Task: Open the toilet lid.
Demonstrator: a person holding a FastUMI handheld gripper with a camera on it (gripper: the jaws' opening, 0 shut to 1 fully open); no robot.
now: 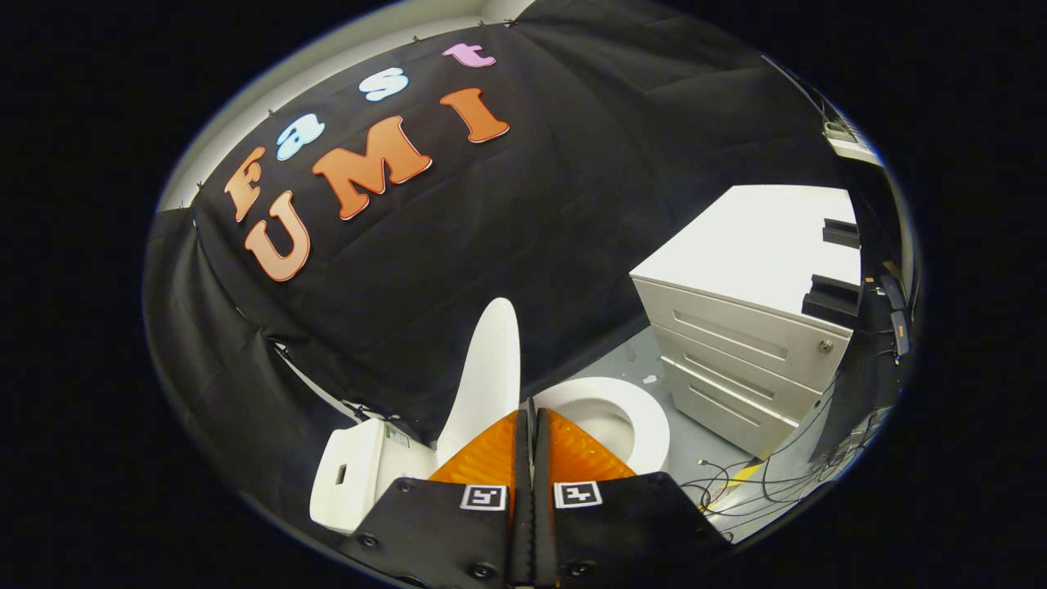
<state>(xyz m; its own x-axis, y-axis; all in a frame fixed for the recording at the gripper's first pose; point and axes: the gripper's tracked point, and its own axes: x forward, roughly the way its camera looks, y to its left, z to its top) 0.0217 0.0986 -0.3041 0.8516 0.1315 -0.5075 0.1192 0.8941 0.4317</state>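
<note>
No readable text; small label (397, 436) on toilet tank (352, 474) too small to read.

The toilet lid (489, 372) looks like smooth, glossy white plastic, and so does the seat (634, 409). The gripper (532, 421) has 2 orange fingers (491, 454) with a ribbed, half-clear plastic look, pressed together, on matt black plastic mounts. The drawer cabinet (740, 343) seems painted metal, smooth, slightly shiny.
</note>
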